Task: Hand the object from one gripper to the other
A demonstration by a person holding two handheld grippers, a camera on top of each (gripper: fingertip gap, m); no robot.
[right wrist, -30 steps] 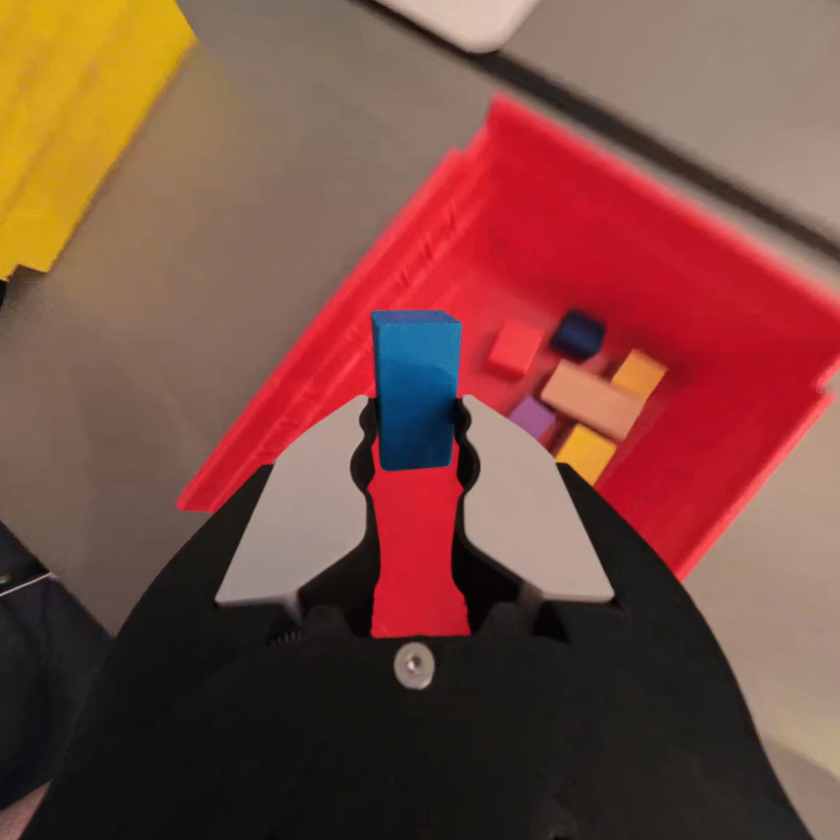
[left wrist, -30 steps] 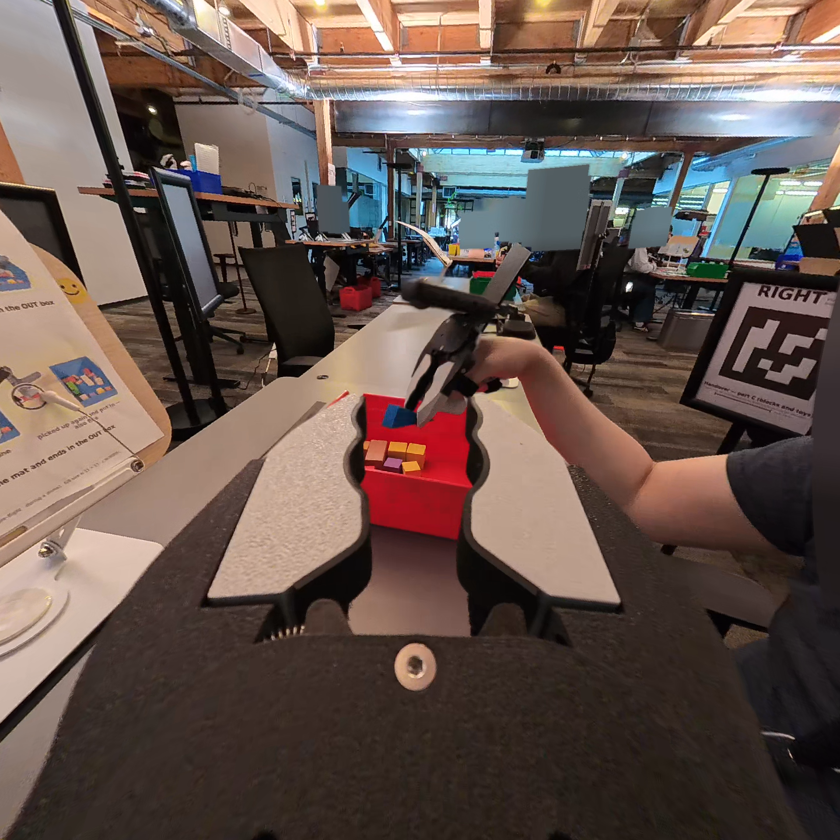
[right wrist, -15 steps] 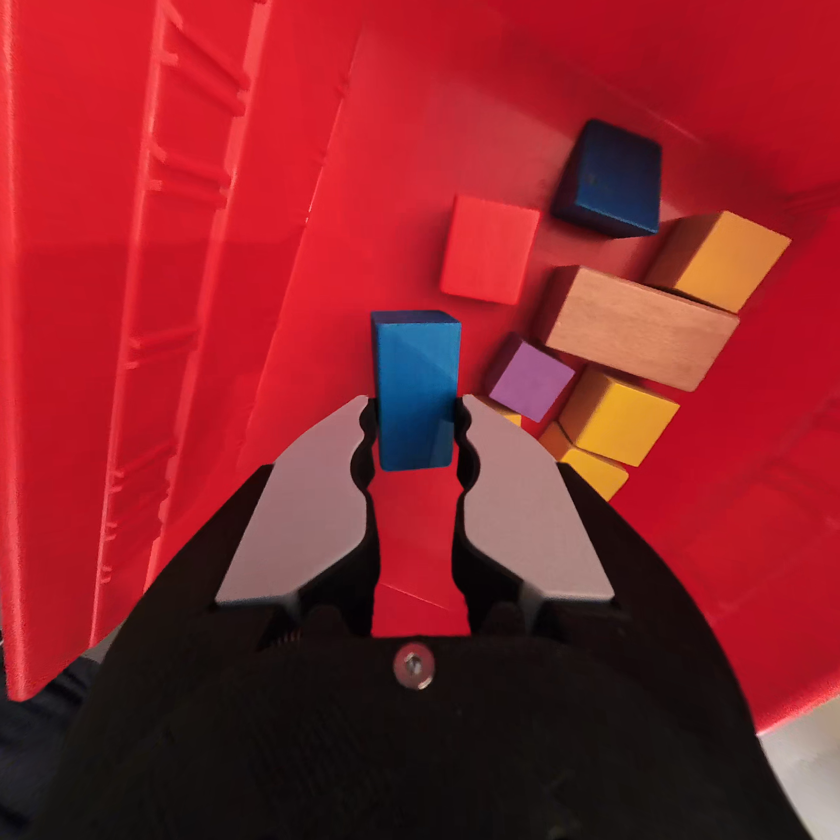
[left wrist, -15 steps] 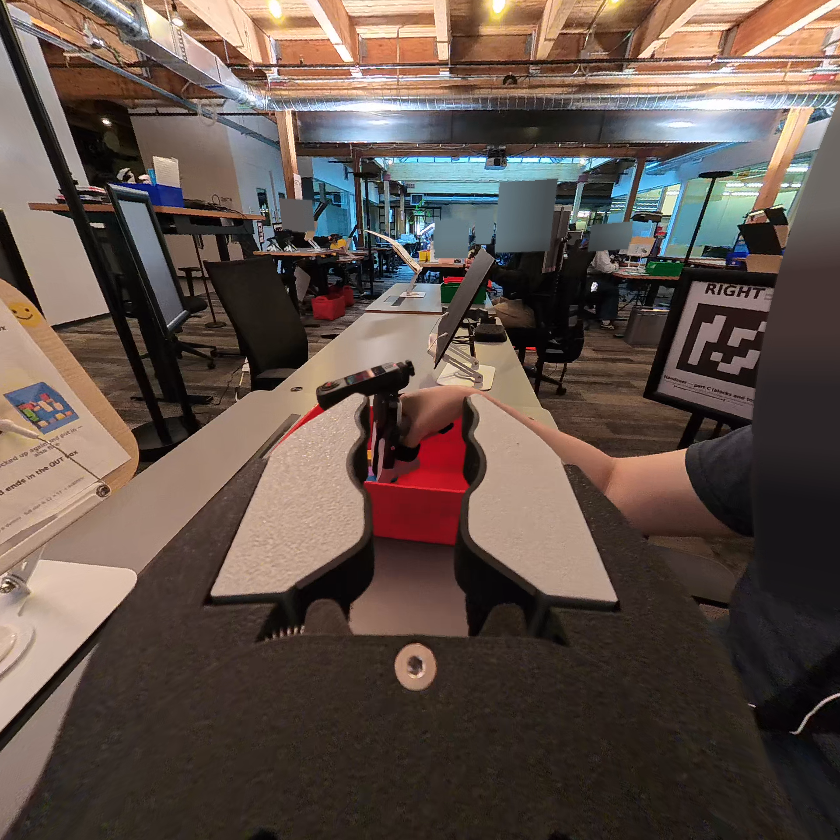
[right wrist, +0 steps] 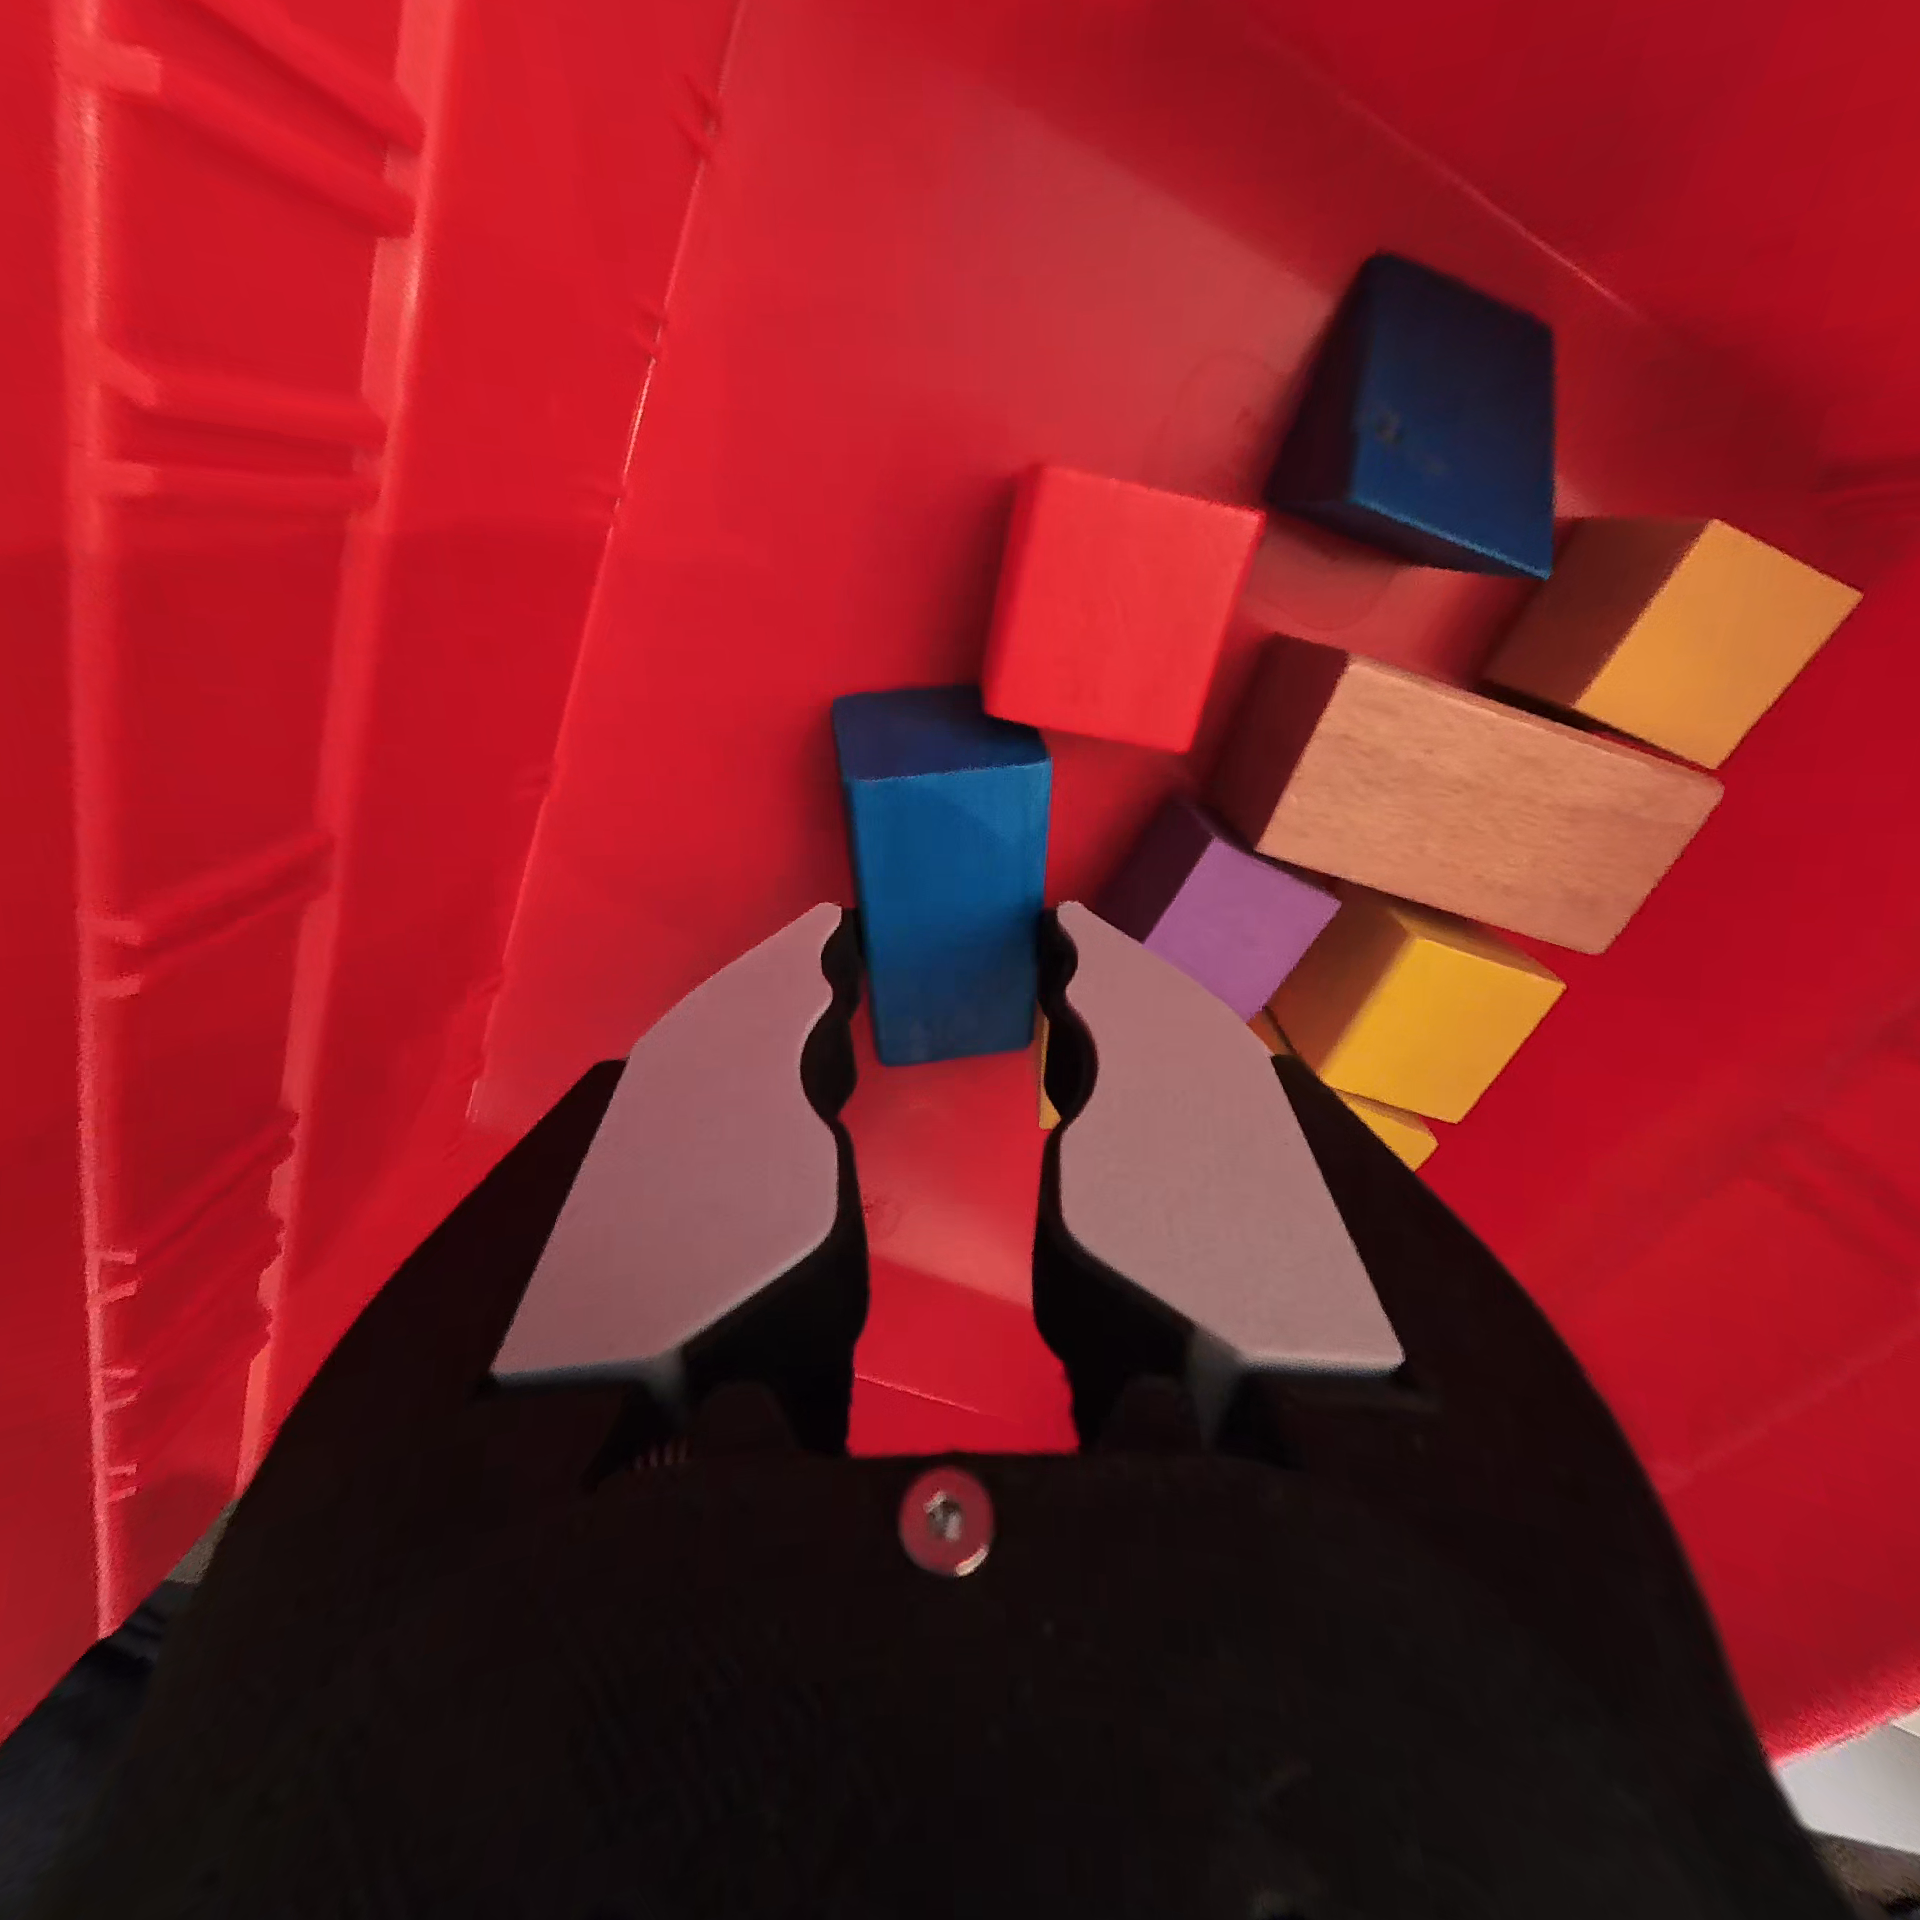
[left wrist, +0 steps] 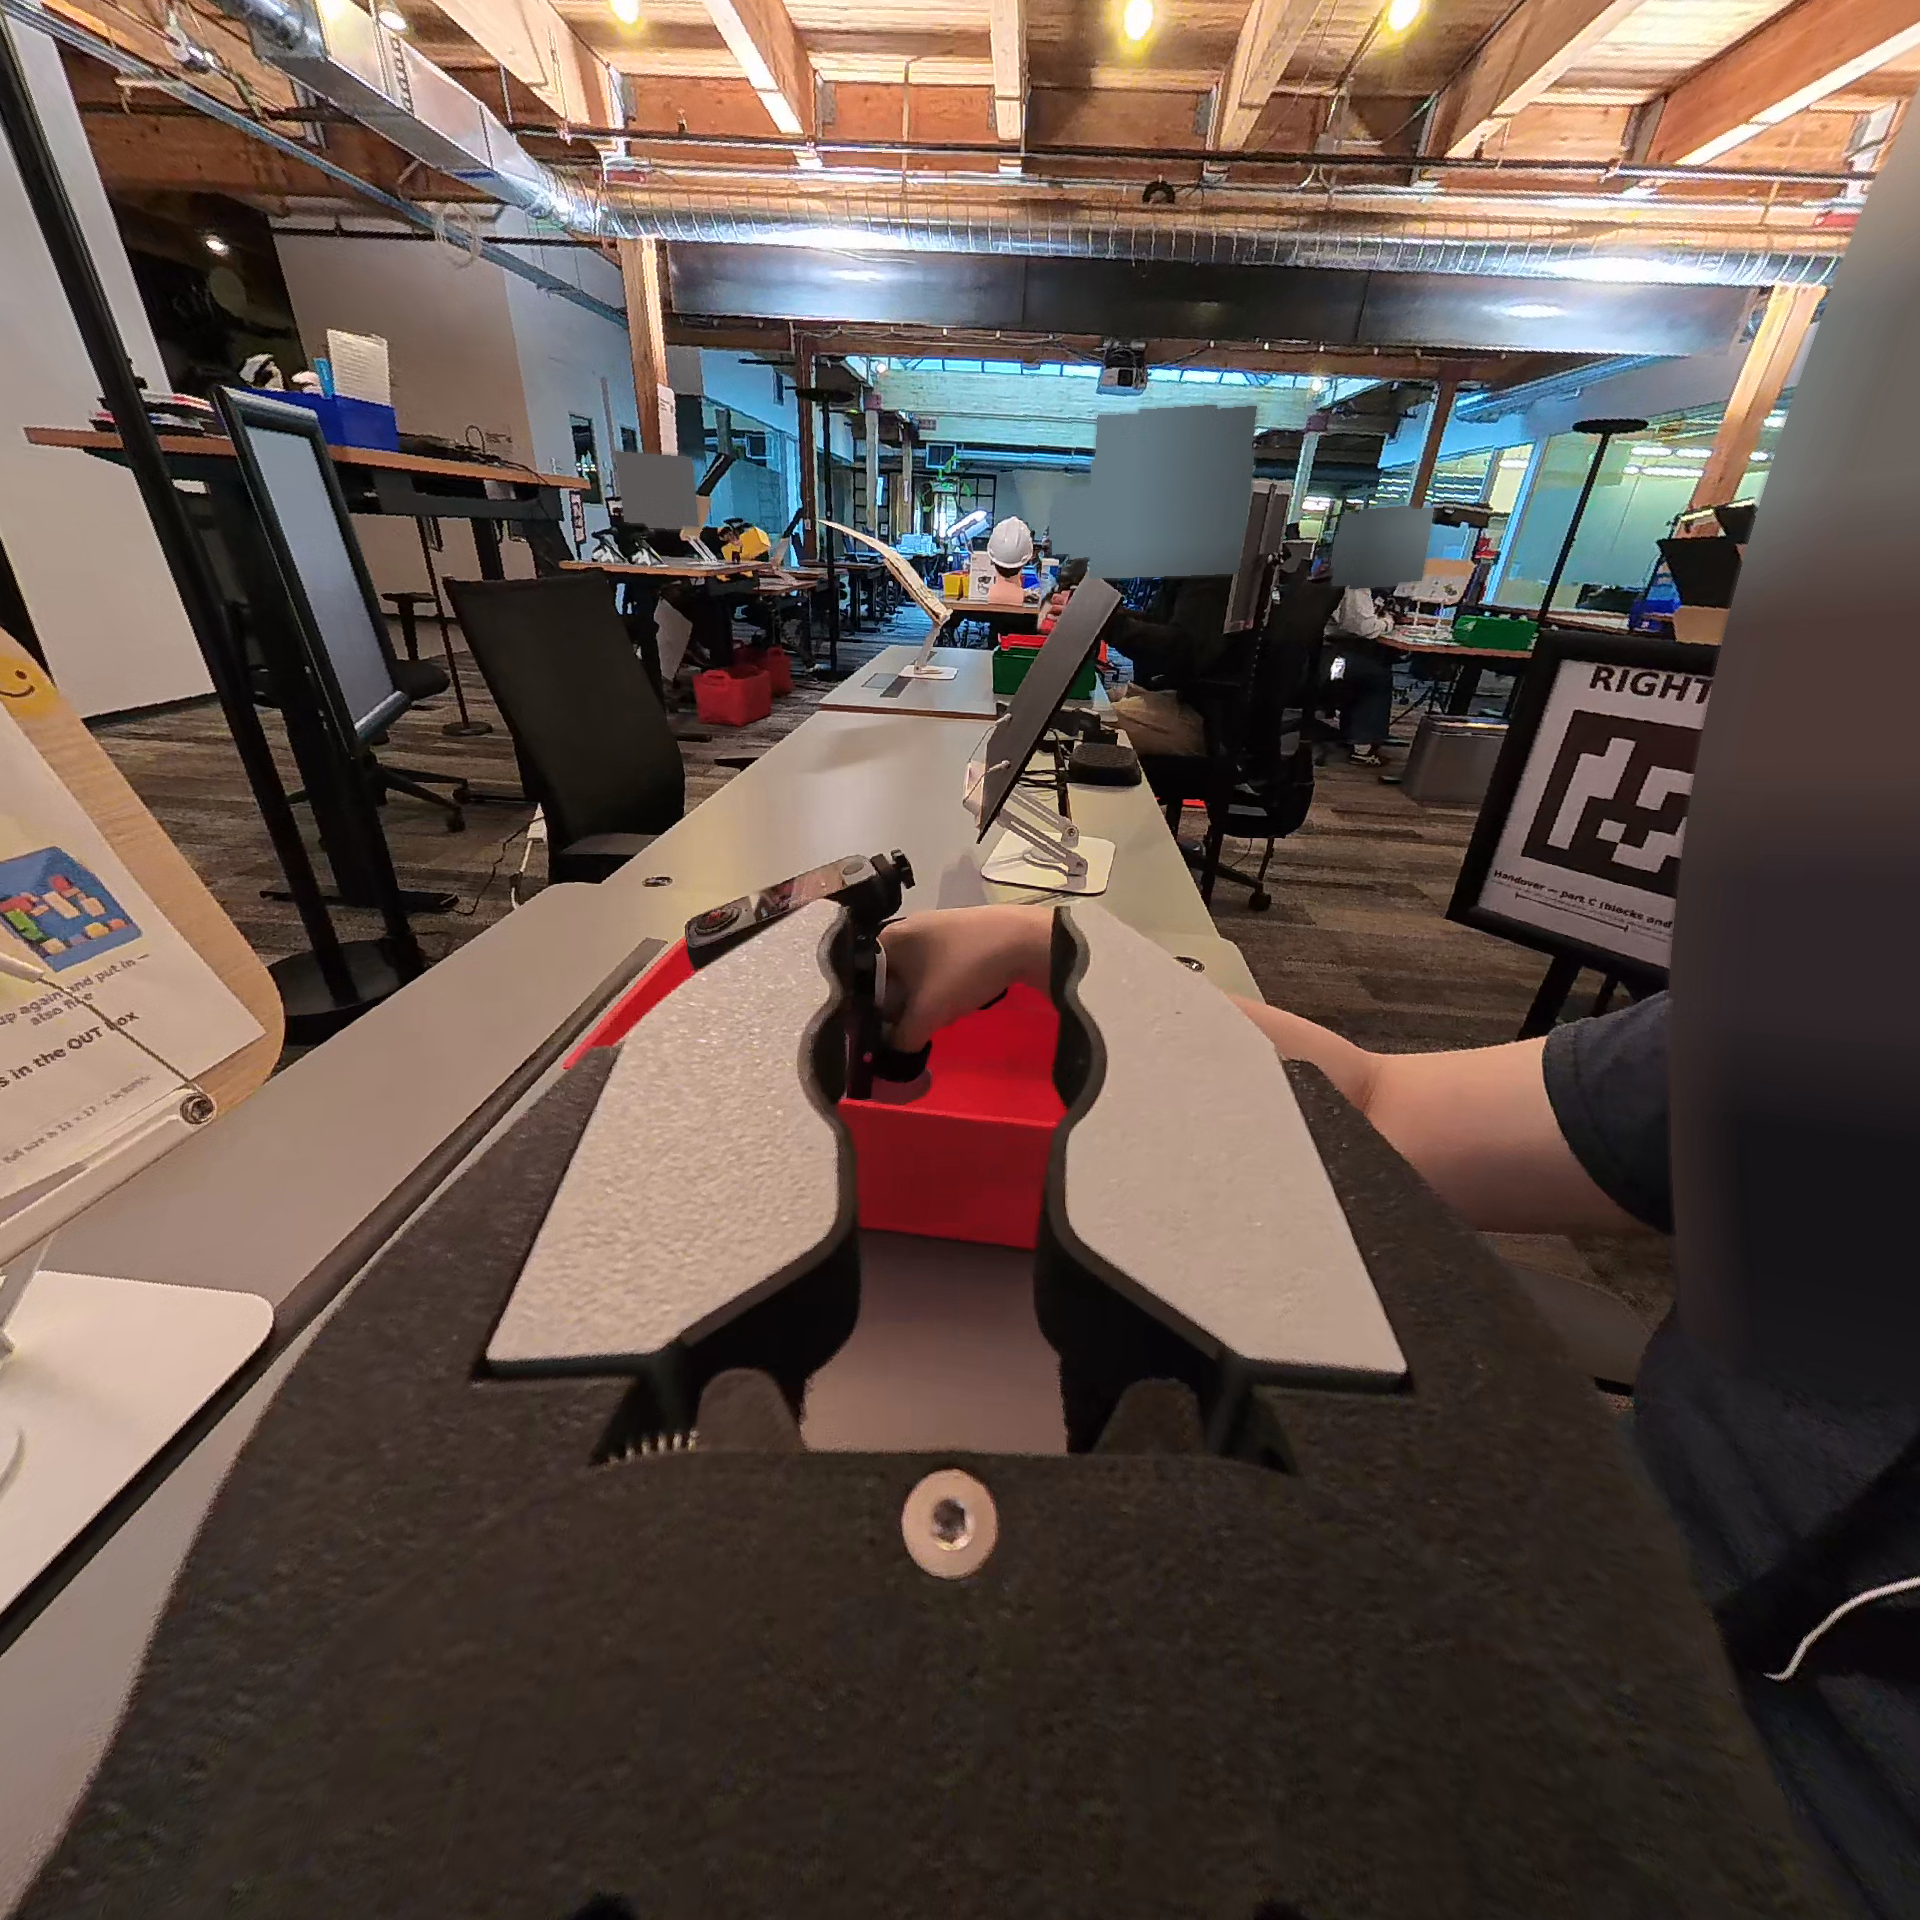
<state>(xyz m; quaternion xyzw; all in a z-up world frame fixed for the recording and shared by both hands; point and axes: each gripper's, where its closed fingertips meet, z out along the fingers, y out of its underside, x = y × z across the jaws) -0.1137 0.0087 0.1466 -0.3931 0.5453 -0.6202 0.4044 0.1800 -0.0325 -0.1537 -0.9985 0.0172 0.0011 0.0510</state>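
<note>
Right claw reaches down inside the red bin, its fingers pinching the blue block beside a red cube. Left claw hangs spread and empty above the tabletop, facing the bin.

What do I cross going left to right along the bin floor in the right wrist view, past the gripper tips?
Ribbed wall of the red bin → blue block between the right gripper tips → purple block → yellow block.

blue block between right gripper fingertips
</note>
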